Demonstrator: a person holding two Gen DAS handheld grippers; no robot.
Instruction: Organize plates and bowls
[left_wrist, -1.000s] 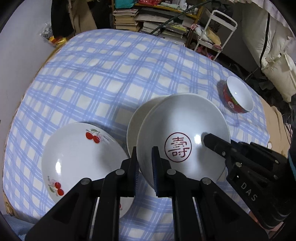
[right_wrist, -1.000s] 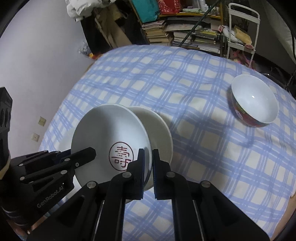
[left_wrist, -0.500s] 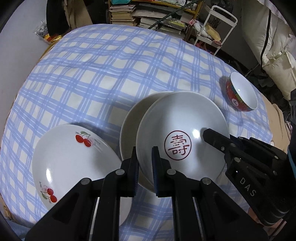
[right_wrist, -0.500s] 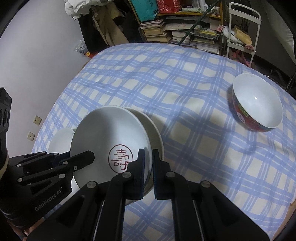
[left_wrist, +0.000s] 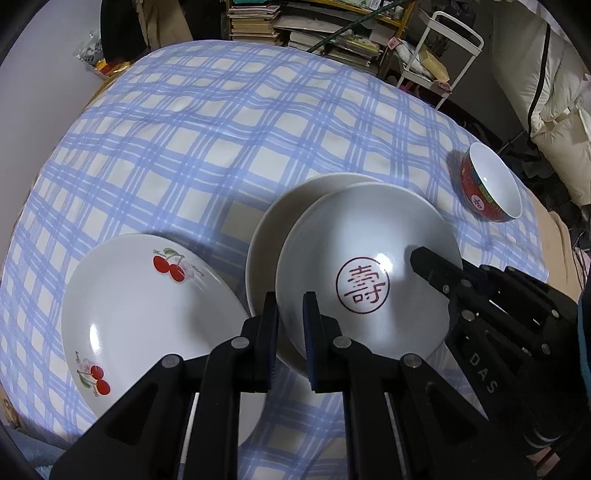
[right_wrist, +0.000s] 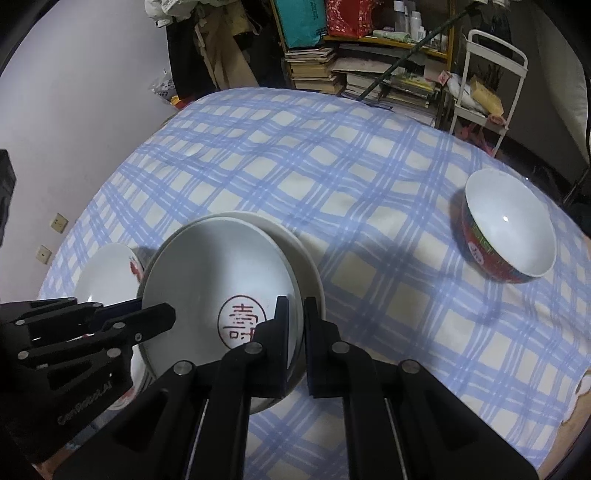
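A white plate with a red round character mark (left_wrist: 369, 273) is held above the table between both grippers. My left gripper (left_wrist: 290, 310) is shut on its near left rim. My right gripper (right_wrist: 295, 314) is shut on its right rim; it shows in the left wrist view (left_wrist: 424, 258) at the plate's right edge. The marked plate (right_wrist: 218, 280) hangs partly over a plain white plate (left_wrist: 280, 218) lying on the cloth. A white plate with red cherries (left_wrist: 147, 306) lies to the left. A red bowl with a white inside (right_wrist: 509, 229) stands at the right.
The table (left_wrist: 221, 122) is covered with a blue and white checked cloth. Behind it are stacks of books (right_wrist: 317, 70), a white wire cart (right_wrist: 491, 74) and a pale wall at the left. The table's right edge is close to the red bowl (left_wrist: 491, 188).
Both grippers have carried the marked plate a little left and toward the near side, closer to the cherry plate. It overlaps the plain plate less than before.
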